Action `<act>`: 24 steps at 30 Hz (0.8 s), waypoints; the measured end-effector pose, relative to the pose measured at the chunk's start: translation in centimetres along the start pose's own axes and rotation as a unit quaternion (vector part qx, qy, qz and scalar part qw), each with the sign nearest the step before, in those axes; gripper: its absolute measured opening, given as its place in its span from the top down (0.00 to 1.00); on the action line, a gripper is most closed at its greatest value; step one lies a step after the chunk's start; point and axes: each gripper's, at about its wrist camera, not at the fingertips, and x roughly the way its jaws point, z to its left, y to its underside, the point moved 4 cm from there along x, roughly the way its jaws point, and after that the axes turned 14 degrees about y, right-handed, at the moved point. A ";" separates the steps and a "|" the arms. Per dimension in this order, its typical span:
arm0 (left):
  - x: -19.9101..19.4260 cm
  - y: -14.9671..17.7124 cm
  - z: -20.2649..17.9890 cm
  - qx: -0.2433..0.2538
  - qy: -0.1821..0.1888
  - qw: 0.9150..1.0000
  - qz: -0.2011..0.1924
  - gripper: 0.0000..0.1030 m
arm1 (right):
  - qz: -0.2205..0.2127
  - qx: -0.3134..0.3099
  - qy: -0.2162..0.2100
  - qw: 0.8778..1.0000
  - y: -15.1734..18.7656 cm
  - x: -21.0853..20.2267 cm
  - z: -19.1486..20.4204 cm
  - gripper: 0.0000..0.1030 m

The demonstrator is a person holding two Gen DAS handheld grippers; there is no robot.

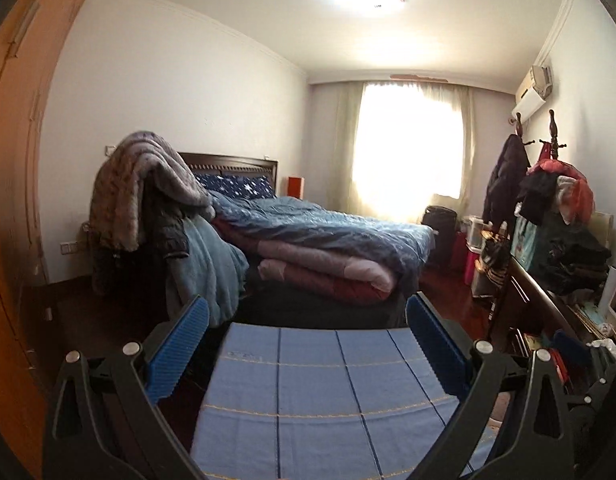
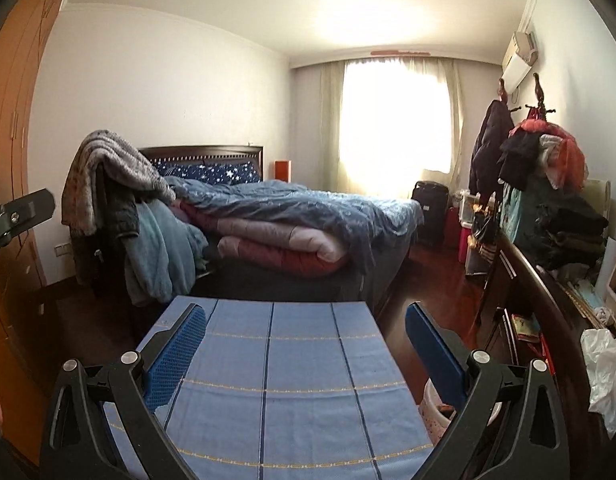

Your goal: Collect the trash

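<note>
Hovering above a blue cloth-covered table with dark grid lines and yellow stitching (image 1: pixel 327 400), the left gripper (image 1: pixel 308 336) holds its blue ribbed pads wide apart with nothing between them; the right gripper (image 2: pixel 306 340) hangs over the same table, jaws likewise spread and empty, its right finger past the table's right edge. Beyond the far edge of the table stands a dark wooden bed (image 2: pixel 292 216) heaped with a blue quilt, a folded pink-and-red comforter and a grey knitted blanket draped over its near-left corner. Behind the bed, a bright curtained window (image 1: pixel 407 148) fills the far wall. To the right of the table runs a dark wooden desk (image 2: pixel 543 300) piled with folded dark clothes, and on its near end lies a crumpled white plastic bag (image 2: pixel 603 368), the only thing here that looks like trash; it is well apart from both grippers. Just beside the table's right edge, under the right gripper's right finger, a pale round bin (image 2: pixel 437 412) shows partly, its contents too hidden to tell. Left of the table rises an orange-brown wooden wardrobe (image 1: pixel 16 160)
</note>
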 end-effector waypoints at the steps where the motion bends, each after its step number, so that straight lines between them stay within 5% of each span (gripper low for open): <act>1: -0.3 -0.1 0.1 -0.001 -0.001 1.000 -0.003 0.03 | -0.001 0.002 0.001 1.000 0.0 -0.1 -0.1 0.04; 24: -1.1 -0.4 0.6 0.003 0.010 1.000 -0.013 0.03 | -0.041 0.044 0.020 0.998 -2.7 -2.6 -2.6 0.04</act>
